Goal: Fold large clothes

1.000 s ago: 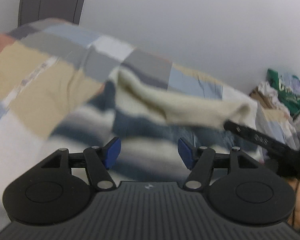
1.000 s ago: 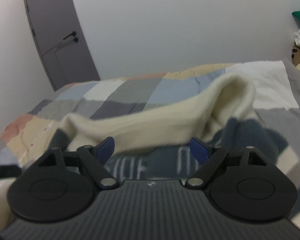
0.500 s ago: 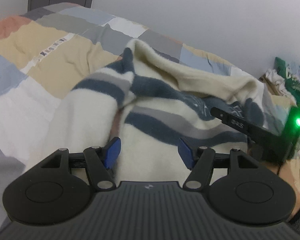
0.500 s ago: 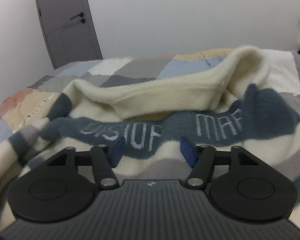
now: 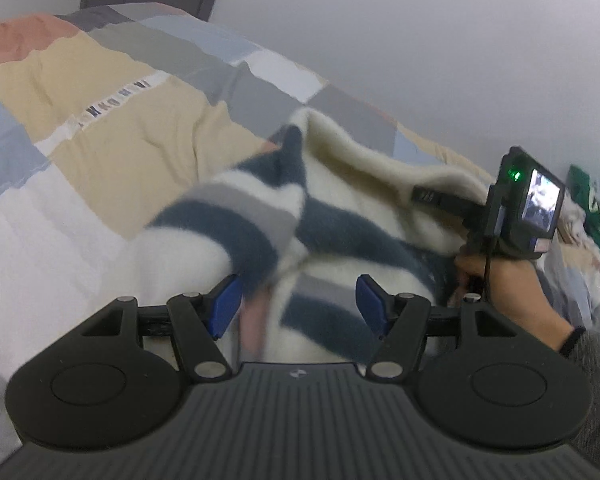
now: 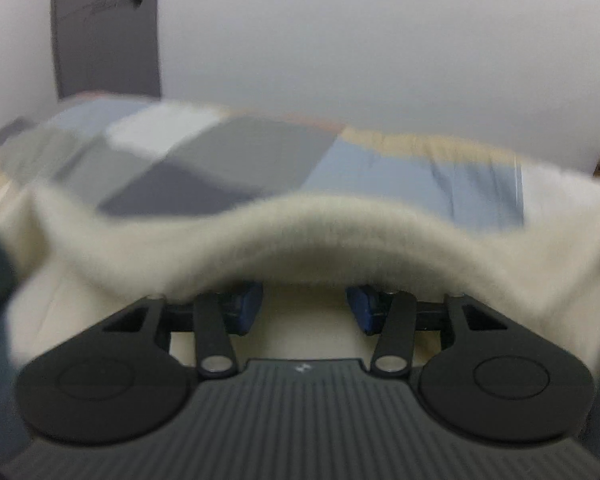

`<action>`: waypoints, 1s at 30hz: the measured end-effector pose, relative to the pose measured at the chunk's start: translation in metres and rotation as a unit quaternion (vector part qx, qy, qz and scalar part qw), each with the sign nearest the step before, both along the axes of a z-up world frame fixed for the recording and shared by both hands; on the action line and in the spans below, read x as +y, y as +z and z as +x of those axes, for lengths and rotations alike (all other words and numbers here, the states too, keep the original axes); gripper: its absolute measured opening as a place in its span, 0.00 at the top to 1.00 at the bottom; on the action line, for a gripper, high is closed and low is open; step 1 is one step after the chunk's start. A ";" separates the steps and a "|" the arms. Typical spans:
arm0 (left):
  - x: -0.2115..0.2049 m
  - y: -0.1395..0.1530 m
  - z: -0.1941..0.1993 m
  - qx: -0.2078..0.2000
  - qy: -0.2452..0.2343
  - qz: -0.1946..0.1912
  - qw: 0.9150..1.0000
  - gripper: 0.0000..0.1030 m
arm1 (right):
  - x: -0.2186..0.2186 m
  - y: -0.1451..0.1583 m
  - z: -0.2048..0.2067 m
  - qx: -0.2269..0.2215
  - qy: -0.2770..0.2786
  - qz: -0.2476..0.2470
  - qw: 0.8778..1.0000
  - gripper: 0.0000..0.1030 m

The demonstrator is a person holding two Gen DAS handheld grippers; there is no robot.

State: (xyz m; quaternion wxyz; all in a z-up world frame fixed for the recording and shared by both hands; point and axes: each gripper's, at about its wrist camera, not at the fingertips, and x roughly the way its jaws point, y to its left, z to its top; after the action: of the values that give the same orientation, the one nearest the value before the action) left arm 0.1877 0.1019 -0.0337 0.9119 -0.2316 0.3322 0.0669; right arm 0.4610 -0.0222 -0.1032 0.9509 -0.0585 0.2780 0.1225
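Sweater (image 6: 320, 228) hem drapes over closing right tongs (image 6: 305, 306).

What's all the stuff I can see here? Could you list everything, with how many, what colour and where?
Fluffy cream sweater with dark blue and grey stripes: one, lying rumpled on the bed, in front of both grippers.
Patchwork bed cover: one, tan, grey, pale blue, white and salmon blocks, under the sweater.
Grey door: one, far left, behind the bed.
White wall: plain, behind the bed.
Pile of clothes: one heap, green and white, far right.
Left gripper: black with blue pads, jaws open over the sweater.
Right gripper: black with blue pads, tips under a cream fold, jaws just closing.
Person's hand: one, holding the right gripper.
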 end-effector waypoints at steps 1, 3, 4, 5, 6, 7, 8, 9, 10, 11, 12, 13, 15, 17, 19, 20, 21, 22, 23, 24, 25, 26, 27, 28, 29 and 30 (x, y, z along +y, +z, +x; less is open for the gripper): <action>0.003 -0.001 0.003 -0.005 0.002 -0.007 1.000 0.33 | 0.001 0.005 0.009 -0.013 -0.005 0.009 1.000 0.53; 0.009 -0.004 0.007 -0.018 0.004 -0.022 1.000 0.34 | 0.004 0.012 0.026 -0.025 -0.013 0.014 1.000 0.53; 0.011 -0.005 0.010 -0.021 0.006 -0.026 0.999 0.33 | 0.006 0.014 0.035 -0.026 -0.016 0.014 0.999 0.53; 0.013 -0.007 0.012 -0.023 0.007 -0.028 0.999 0.33 | 0.007 0.015 0.043 -0.027 -0.018 0.016 0.999 0.53; 0.014 -0.009 0.014 -0.026 0.006 -0.029 0.999 0.33 | 0.008 0.015 0.049 -0.025 -0.017 0.018 0.999 0.52; 0.014 -0.011 0.016 -0.027 0.005 -0.029 0.999 0.33 | 0.009 0.014 0.056 -0.014 -0.018 0.021 1.000 0.52; 0.014 -0.013 0.018 -0.026 0.005 -0.028 0.999 0.33 | 0.010 0.013 0.061 -0.002 -0.020 0.022 1.000 0.52; 0.015 -0.014 0.019 -0.024 0.005 -0.029 0.999 0.33 | 0.011 0.011 0.065 0.011 -0.022 0.022 0.999 0.52; 0.015 -0.015 0.020 -0.024 0.004 -0.029 0.999 0.33 | 0.010 0.009 0.066 0.018 -0.022 0.023 0.999 0.52; 0.015 -0.015 0.021 -0.025 0.003 -0.028 0.999 0.33 | 0.009 0.009 0.064 0.021 -0.020 0.025 0.999 0.52; 0.015 -0.015 0.021 -0.026 0.002 -0.025 0.999 0.33 | 0.007 0.010 0.059 0.025 -0.016 0.027 0.999 0.49; 0.014 -0.015 0.021 -0.025 0.001 -0.022 0.999 0.33 | 0.007 0.011 0.053 0.031 -0.013 0.029 0.999 0.47; 0.013 -0.013 0.021 -0.024 -0.002 -0.015 1.000 0.33 | -0.002 0.018 0.038 0.041 -0.008 0.043 0.998 0.34; 0.011 -0.011 0.019 -0.023 -0.003 -0.006 1.000 0.33 | -0.013 0.027 0.020 0.055 -0.001 0.056 0.997 0.27; 0.010 -0.008 0.014 -0.022 -0.002 0.002 1.000 0.33 | -0.028 0.038 -0.007 0.062 0.019 0.082 0.995 0.21; 0.010 -0.006 0.012 -0.022 -0.001 0.005 1.000 0.33 | -0.038 0.044 -0.025 0.065 0.029 0.092 0.993 0.21; 0.009 -0.004 0.009 -0.023 0.000 0.008 1.000 0.33 | -0.046 0.047 -0.035 0.067 0.034 0.094 0.993 0.21; 0.009 -0.002 0.006 -0.023 0.000 0.013 1.000 0.33 | -0.054 0.052 -0.050 0.069 0.038 0.095 0.992 0.21; 0.008 0.000 0.003 -0.022 0.001 0.017 1.000 0.33 | -0.065 0.056 -0.068 0.071 0.043 0.098 0.992 0.21; 0.007 0.002 -0.001 -0.022 0.001 0.021 1.000 0.33 | -0.074 0.059 -0.081 0.073 0.046 0.099 0.991 0.21; 0.006 0.005 -0.005 -0.023 0.000 0.023 0.999 0.33 | -0.085 0.063 -0.097 0.075 0.046 0.099 0.991 0.21; 0.005 0.008 -0.009 -0.023 -0.001 0.026 0.999 0.33 | -0.096 0.066 -0.111 0.080 0.043 0.097 0.991 0.21; 0.004 0.010 -0.013 -0.024 -0.002 0.030 0.999 0.33 | -0.106 0.068 -0.123 0.087 0.039 0.092 0.991 0.21; 0.002 0.013 -0.018 -0.025 -0.001 0.036 0.999 0.33 | -0.115 0.071 -0.135 0.094 0.035 0.083 0.991 0.21; 0.000 0.016 -0.021 -0.025 0.000 0.044 0.999 0.33 | -0.125 0.073 -0.149 0.099 0.032 0.070 0.992 0.21; -0.002 0.018 -0.025 -0.021 0.002 0.053 0.998 0.33 | -0.135 0.075 -0.161 0.102 0.032 0.062 0.992 0.21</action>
State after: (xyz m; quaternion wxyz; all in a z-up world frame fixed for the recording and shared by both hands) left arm 0.1626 0.0998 -0.0158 0.9296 -0.1851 0.3081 0.0816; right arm 0.2999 -0.1571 -0.0281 0.9149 0.0041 0.3637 0.1752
